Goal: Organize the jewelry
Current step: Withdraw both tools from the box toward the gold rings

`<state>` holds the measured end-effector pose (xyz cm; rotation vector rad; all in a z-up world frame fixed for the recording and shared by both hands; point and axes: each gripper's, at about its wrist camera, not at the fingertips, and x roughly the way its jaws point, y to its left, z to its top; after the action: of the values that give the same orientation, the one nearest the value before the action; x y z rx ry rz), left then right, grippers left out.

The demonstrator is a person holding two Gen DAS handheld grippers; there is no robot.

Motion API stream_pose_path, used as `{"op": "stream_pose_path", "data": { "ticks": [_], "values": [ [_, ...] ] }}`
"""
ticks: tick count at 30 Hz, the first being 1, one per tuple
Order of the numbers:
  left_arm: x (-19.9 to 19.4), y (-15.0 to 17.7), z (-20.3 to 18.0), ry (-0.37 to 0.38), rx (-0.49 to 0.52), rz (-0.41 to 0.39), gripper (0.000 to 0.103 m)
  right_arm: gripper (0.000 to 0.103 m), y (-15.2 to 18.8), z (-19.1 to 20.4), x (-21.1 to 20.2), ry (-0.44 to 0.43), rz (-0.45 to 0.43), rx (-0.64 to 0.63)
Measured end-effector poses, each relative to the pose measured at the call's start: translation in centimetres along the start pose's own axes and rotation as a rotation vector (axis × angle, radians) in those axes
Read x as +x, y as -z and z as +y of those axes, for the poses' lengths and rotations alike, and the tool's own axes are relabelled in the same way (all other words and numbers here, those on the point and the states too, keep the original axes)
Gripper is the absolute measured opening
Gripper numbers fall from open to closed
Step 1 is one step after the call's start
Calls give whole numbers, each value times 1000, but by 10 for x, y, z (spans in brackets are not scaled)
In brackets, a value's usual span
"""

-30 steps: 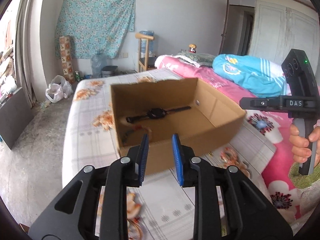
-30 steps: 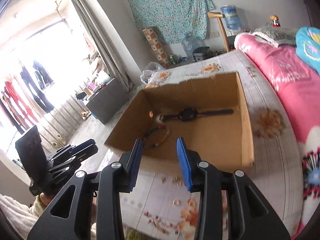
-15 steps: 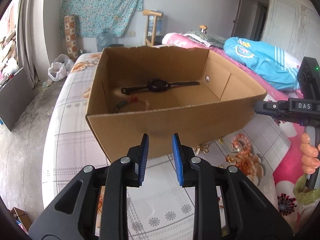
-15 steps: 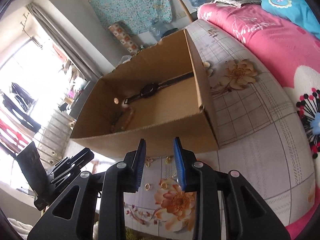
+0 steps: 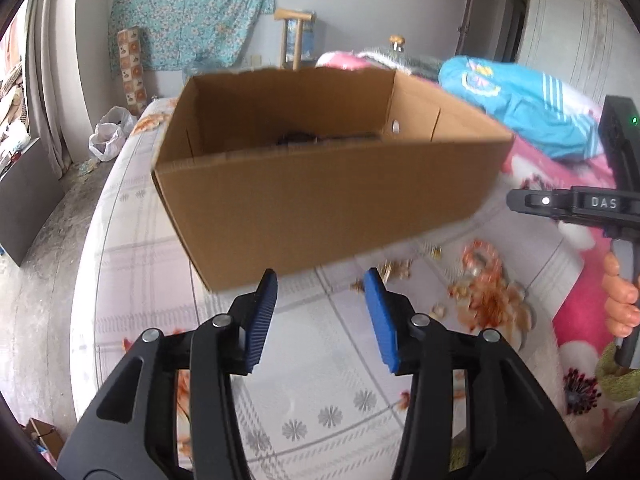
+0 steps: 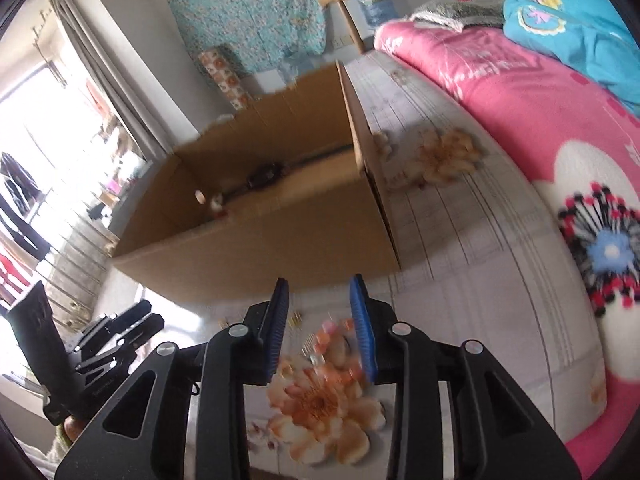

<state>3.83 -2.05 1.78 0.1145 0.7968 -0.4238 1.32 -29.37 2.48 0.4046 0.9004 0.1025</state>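
Observation:
An open cardboard box (image 5: pixel 320 200) (image 6: pixel 260 252) stands on the bed sheet. Inside it lies a black watch (image 5: pixel 298 138) (image 6: pixel 264 174), and the right wrist view also shows part of a beaded bracelet (image 6: pixel 218 204). Small gold jewelry pieces (image 5: pixel 394 270) (image 6: pixel 296 318) are scattered on the sheet just in front of the box. My left gripper (image 5: pixel 321 280) hovers low before the box's near wall, its jaws opening with nothing between them. My right gripper (image 6: pixel 319 284) hangs over the gold pieces, its jaws also opening and empty.
A pink flowered quilt (image 6: pixel 520 100) and a blue garment (image 5: pixel 520 108) lie to the right of the box. The bed's left edge (image 5: pixel 86 260) drops to a concrete floor. A hand (image 5: pixel 622 296) holds the right gripper at the far right.
Both grippers have come down toward the sheet in front of the box, so its near wall hides most of the inside. The left jaws have spread much wider.

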Motion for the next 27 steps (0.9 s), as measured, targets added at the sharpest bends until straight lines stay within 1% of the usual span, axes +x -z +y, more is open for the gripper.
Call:
{"op": "stream_pose_path", "data": {
  "ticks": [2,4,7,10,11,14,20,22,23,24,25,27],
  "values": [
    [6,11,-3,-16,22,32,45,33,16,1,3,37,31,-1],
    [11,20,-4,-19,28,61,48,33,28,5,5,43,52,-3],
    [17,28,-2,-20,28,91,50,33,41,14,11,17,94,-17],
    [20,35,-1,-27,29,104,51,33,50,33,17,-5,121,-81],
    [20,36,-1,-32,32,96,52,33,53,39,21,-7,131,-105],
    [21,38,-5,-47,52,96,53,32,54,44,26,3,136,-121],
    [19,40,-1,-42,51,91,55,30,34,33,22,12,81,-84],
    [19,40,-2,-35,52,89,57,29,31,34,26,46,81,-114],
    [19,39,-3,-36,56,89,58,29,31,35,31,80,94,-140],
    [20,38,-6,-40,64,91,59,27,33,36,35,116,105,-163],
    [21,37,-7,-42,69,92,59,24,35,39,40,174,115,-201],
    [21,36,-6,-39,64,97,59,17,39,42,44,241,109,-249]
  ]
}}
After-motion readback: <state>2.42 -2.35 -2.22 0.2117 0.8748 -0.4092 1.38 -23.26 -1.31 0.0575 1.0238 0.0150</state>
